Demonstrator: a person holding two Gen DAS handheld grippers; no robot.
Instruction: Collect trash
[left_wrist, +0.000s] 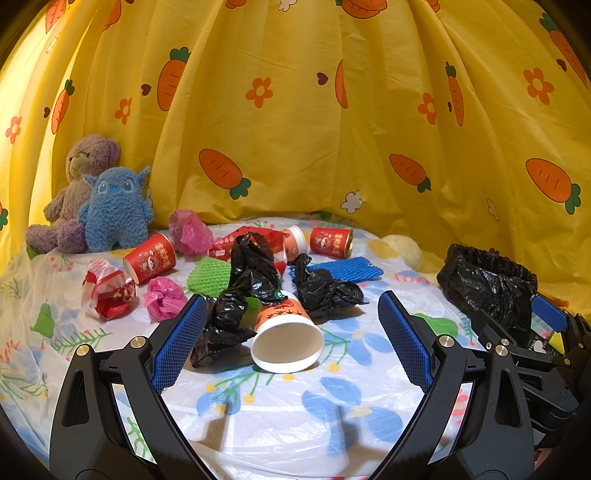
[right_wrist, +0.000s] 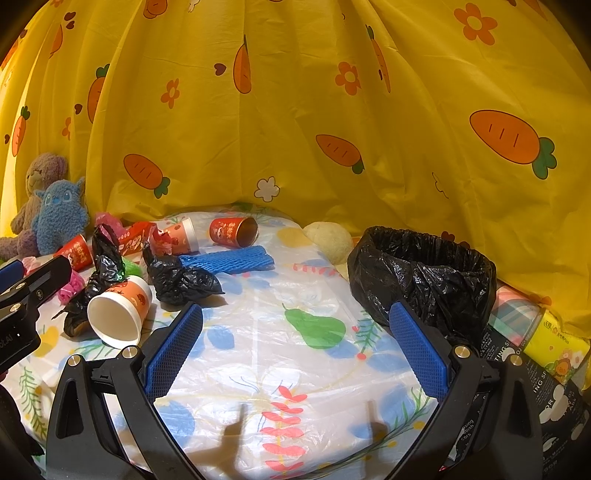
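— While both grippers hang over the table (right_wrist: 295, 369), how are their jaws set?

— Spread wide, both of them, with nothing between. The left gripper (left_wrist: 291, 332) faces a tipped paper cup (left_wrist: 286, 338) whose white mouth opens toward it; the right gripper (right_wrist: 295, 339) hangs over bare flowered cloth.

— Where is the trash?

— Mostly bunched on the left half and toward the back. A crumpled black bag (left_wrist: 243, 288) touches the tipped cup on its left side, and a second black wad (left_wrist: 325, 286) lies just behind the cup to the right. Behind that wad lies a blue foam net (left_wrist: 345, 269), with a green one (left_wrist: 207, 275) further left. Two pink wads (left_wrist: 164, 297), a red-and-white wrapper (left_wrist: 107, 293) and red cups (left_wrist: 149, 256) lying on their sides are strewn toward the left edge.

— And the bin?

— A bin lined with a black bag (right_wrist: 424, 273) stands at the right edge, mouth open upward, just beyond the right gripper's right finger.

— Any free room?

— The near middle of the table is open, from the tipped cup across to the bin. The back edge meets a yellow carrot-print curtain (right_wrist: 295, 129). Two plush toys (left_wrist: 88, 206) sit in the far left corner, against the curtain.
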